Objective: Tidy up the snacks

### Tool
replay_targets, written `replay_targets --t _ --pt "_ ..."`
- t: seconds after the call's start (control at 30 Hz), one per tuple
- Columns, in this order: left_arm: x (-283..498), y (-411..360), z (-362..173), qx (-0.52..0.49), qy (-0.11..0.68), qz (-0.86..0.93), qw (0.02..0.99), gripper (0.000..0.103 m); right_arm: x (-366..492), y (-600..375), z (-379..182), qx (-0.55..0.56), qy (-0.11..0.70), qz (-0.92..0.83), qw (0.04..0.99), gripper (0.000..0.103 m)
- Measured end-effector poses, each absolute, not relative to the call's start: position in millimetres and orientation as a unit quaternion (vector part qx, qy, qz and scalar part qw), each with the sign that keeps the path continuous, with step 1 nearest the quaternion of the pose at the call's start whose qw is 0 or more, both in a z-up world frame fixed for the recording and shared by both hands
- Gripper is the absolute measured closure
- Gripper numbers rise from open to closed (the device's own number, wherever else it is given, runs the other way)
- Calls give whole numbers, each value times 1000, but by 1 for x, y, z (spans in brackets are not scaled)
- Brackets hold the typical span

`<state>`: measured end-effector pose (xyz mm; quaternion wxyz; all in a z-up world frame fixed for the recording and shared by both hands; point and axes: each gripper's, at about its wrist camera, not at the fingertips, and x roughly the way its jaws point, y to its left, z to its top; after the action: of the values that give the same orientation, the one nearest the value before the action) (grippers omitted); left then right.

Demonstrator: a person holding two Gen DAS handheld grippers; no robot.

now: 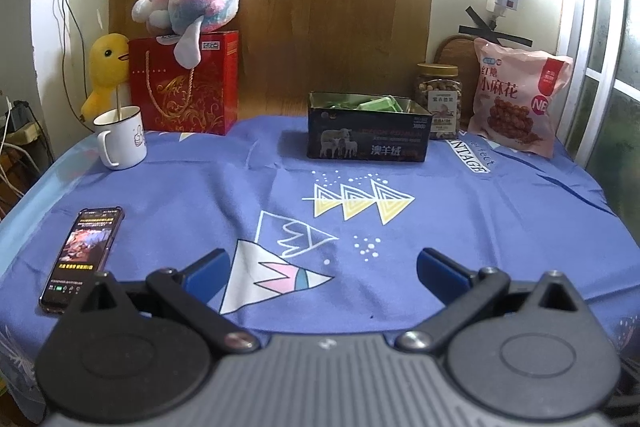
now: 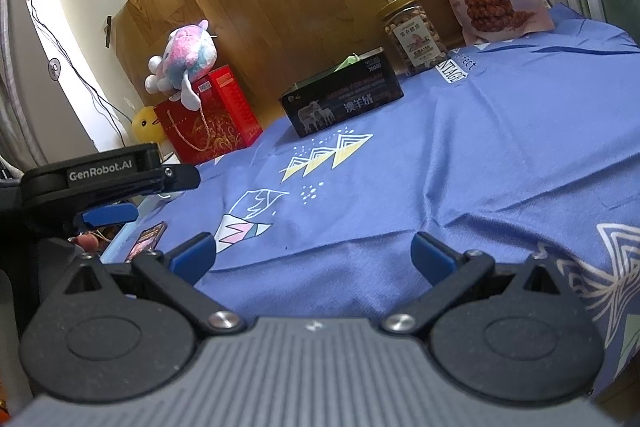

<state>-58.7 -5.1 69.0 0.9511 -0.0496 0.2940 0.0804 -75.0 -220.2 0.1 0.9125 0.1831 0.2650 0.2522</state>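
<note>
Both tools spread wide, gripping nothing: left tool [image 1: 322, 267], right tool [image 2: 314, 253]. Pink snack bag [image 1: 518, 99] upright at one o'clock from left tool, far across bench [image 1: 200, 187], beside nut jar [image 1: 439, 101] and open box [image 1: 368, 131]. Right tool likely nearer.

The left wrist camera is sitting low at the near edge of the desk [image 1: 520, 227], looking level and straight across to the dark tin [image 1: 368, 135] in the upper middle of the frame. The right wrist camera is tilting, viewing from further right, so the tin [image 2: 344, 99] is appearing upper middle-left. The 2 views are sharing the blue cloth and back wall.
</note>
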Motion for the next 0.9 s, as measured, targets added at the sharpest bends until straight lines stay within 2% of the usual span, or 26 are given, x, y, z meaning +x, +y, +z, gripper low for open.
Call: replay_targets --t 0.4,0.9 --pt "-57 -15 70 -20 300 82 950 0 -76 -237 13 187 224 233 928 0" --pt "-58 -13 67 4 296 108 949 0 -72 -232 6 180 241 252 920 0"
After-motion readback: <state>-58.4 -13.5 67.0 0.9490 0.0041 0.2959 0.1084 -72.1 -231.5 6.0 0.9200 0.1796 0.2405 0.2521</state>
